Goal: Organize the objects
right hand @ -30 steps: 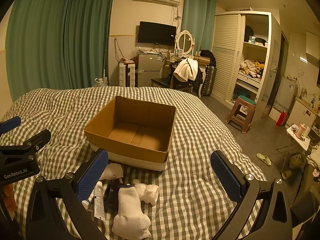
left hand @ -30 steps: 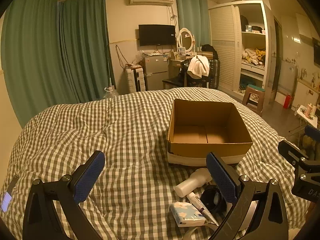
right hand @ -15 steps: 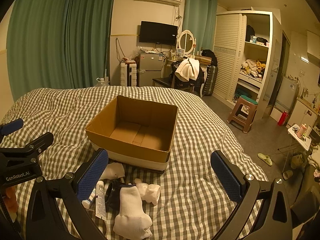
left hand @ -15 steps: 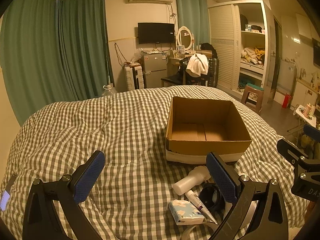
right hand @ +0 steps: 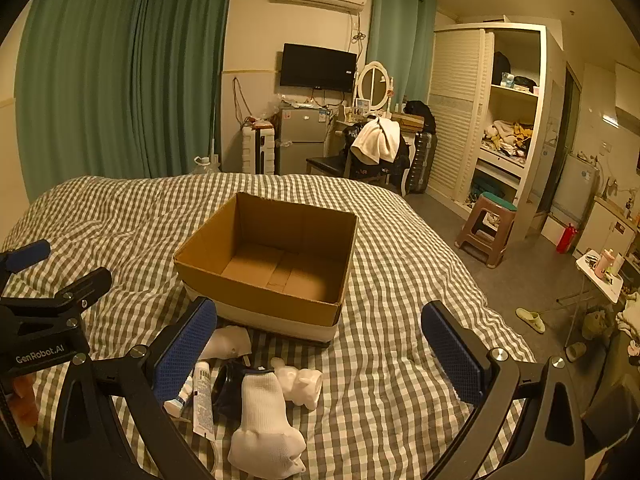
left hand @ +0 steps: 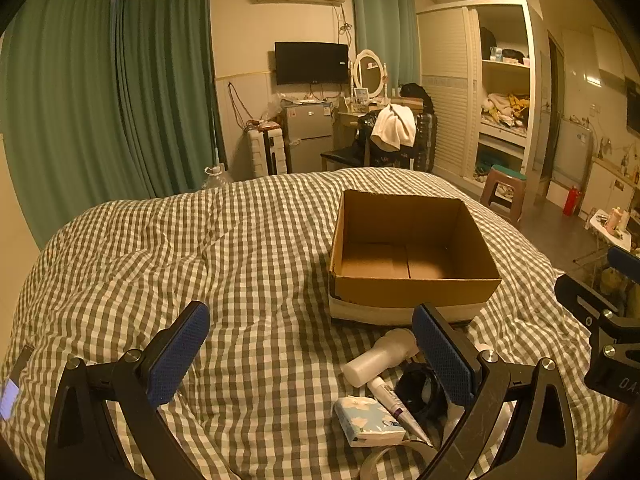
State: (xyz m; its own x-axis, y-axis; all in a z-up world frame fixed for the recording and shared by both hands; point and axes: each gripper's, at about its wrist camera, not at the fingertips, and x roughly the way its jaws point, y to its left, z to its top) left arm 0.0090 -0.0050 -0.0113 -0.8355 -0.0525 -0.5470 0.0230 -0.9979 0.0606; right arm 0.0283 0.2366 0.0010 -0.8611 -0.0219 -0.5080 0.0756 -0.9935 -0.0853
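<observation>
Left gripper [left hand: 310,354] and right gripper [right hand: 320,350] both hang over the checked bedcover [left hand: 160,248], jaws spread wide, nothing between the blue pads. Nearest lie a tissue pack [left hand: 368,422], a tube [left hand: 394,404], a white sock [right hand: 266,428], a small white figure [right hand: 300,384], a dark round jar [left hand: 420,390] and a white bottle [left hand: 378,360], bunched together just before the box. Beyond them the open cardboard box [right hand: 272,256] sits on the bed, holding none of them.

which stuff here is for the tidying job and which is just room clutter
For the job: cardboard box, white sock, white bottle, tube, tissue pack, black round item, small white figure.

Just lying about: stool, towel on chair, slipper.
</observation>
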